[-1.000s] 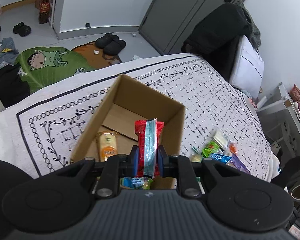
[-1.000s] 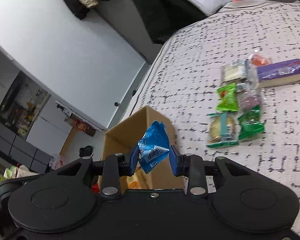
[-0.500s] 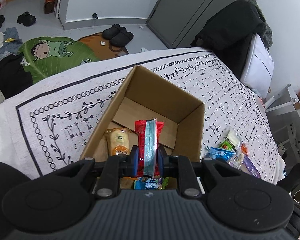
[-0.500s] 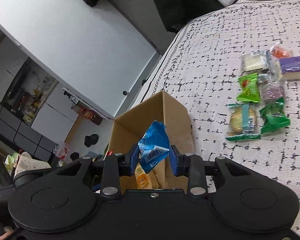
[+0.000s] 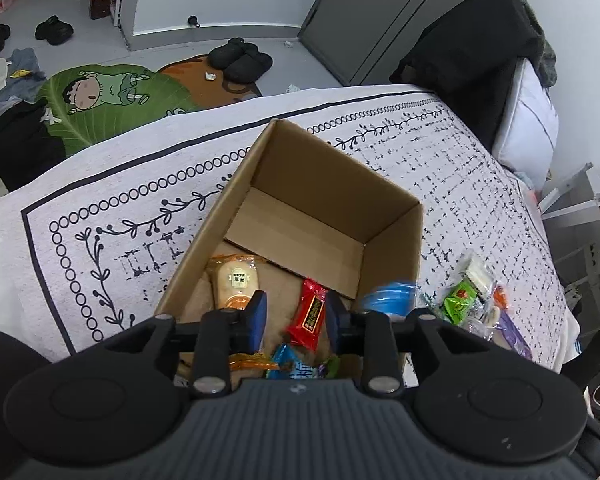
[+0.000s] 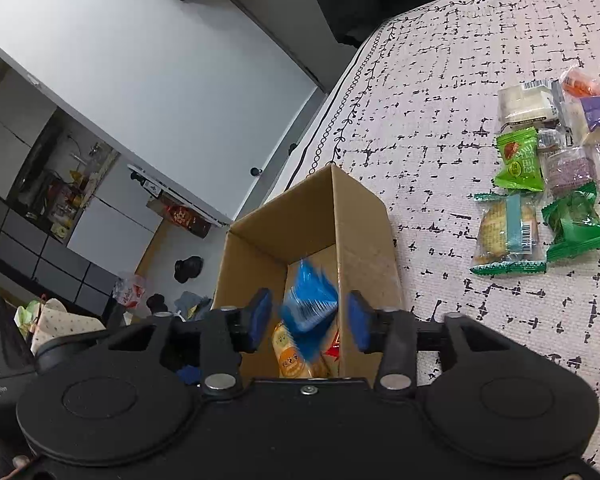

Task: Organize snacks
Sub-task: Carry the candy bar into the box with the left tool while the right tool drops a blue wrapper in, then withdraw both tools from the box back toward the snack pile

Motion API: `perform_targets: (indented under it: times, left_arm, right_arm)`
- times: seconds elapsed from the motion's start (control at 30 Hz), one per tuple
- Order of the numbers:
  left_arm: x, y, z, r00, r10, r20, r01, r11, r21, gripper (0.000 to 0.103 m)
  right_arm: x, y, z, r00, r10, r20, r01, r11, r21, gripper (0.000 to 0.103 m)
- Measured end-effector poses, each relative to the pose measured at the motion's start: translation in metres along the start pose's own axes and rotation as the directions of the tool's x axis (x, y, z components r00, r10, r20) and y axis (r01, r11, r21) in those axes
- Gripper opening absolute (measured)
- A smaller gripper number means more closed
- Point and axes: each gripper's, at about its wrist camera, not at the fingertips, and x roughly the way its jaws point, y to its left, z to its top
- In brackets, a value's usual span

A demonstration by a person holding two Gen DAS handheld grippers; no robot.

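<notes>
A: Since half a second ago both tongs have spread. The left gripper point(image 5: 296, 317) has let go of the red bar point(image 5: 310, 313), which now lies tilted in the box point(image 5: 392, 258), below and between the parted pads, touching neither.

B: And the right one?

A: The right gripper point(image 6: 309, 321) is released too. The blue packet point(image 6: 310, 307) is a blur between its pads, clear of both, over the box point(image 6: 360, 236) mouth.

B: What does each view add?

A: The left view shows the box floor: the orange cracker point(image 5: 236, 280) at the left wall, and small wrappers point(image 5: 296, 364) at the near end. The right view shows the loose snacks point(image 6: 520, 168) spread on the bedspread point(image 6: 440, 100), right of the box and well apart from it; the left view crowds them together.
</notes>
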Motion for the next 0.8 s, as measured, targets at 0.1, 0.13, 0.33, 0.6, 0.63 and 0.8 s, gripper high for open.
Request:
perform_targets:
  times: [0.1,0.13,0.33,0.6,0.63,0.8]
  left_arm:
    - [-0.002,-0.002,-0.002,1.0,0.013,0.003,-0.013,1.0,0.004,0.041]
    - [-0.003,-0.003,-0.003,1.0,0.017,0.007,-0.017,1.0,0.006,0.042]
    - [-0.016,-0.014,-0.008,0.999,0.02,0.032,-0.022,0.999,0.036,0.057]
    - [-0.029,-0.03,-0.016,0.999,0.03,0.044,-0.033,0.998,0.061,0.068]
    - [-0.031,-0.032,-0.017,0.999,0.03,0.046,-0.032,0.997,0.064,0.068]
    - [-0.038,-0.043,-0.023,0.998,0.027,0.061,-0.033,0.996,0.085,0.07]
  right_arm:
    - [-0.005,-0.002,0.002,1.0,-0.002,0.006,0.001,1.0,0.005,0.047]
    - [-0.007,-0.003,0.003,1.0,-0.003,0.009,0.002,1.0,0.008,0.047]
    - [-0.024,-0.008,0.01,0.999,-0.02,0.037,0.02,1.0,0.014,0.053]
    - [-0.051,-0.016,0.018,0.996,-0.038,0.079,0.037,0.999,0.013,0.062]
    - [-0.054,-0.016,0.018,0.996,-0.04,0.083,0.04,0.999,0.01,0.063]
    - [-0.067,-0.021,0.02,0.994,-0.048,0.098,0.048,0.999,0.005,0.069]
